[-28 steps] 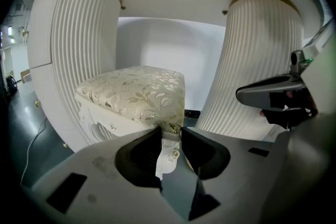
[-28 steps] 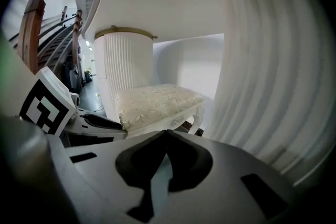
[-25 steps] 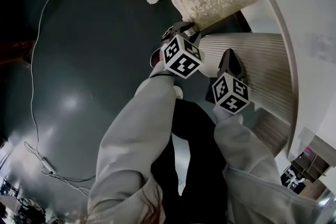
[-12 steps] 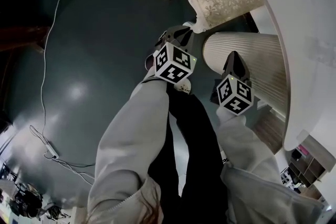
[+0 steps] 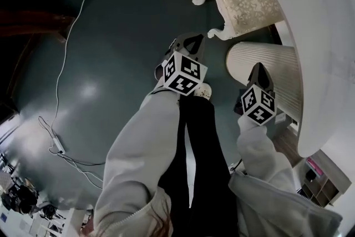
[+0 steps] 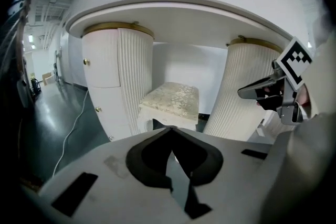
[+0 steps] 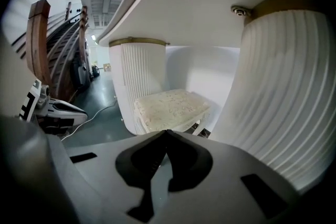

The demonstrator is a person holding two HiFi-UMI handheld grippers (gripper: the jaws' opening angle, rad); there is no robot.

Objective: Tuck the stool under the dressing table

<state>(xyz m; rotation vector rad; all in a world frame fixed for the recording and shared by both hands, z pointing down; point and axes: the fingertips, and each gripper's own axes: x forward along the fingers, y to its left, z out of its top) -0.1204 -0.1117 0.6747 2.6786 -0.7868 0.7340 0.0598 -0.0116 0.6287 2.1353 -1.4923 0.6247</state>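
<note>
Head view: the cream floral-cushioned stool (image 5: 247, 3) sits at one o'clock, between the pedestals of the white fluted dressing table (image 5: 327, 36). Left gripper view: left gripper (image 6: 170, 131) clenched, empty. Right gripper view: right gripper (image 7: 165, 134) clamped on nothing, stool at twelve o'clock.

No words, numbers, labels or brand names can be read in any view.

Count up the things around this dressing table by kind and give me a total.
Stool: 1
Dressing table: 1
Grippers: 2 (left gripper, right gripper)
Floor cable: 1
Total: 5
</note>
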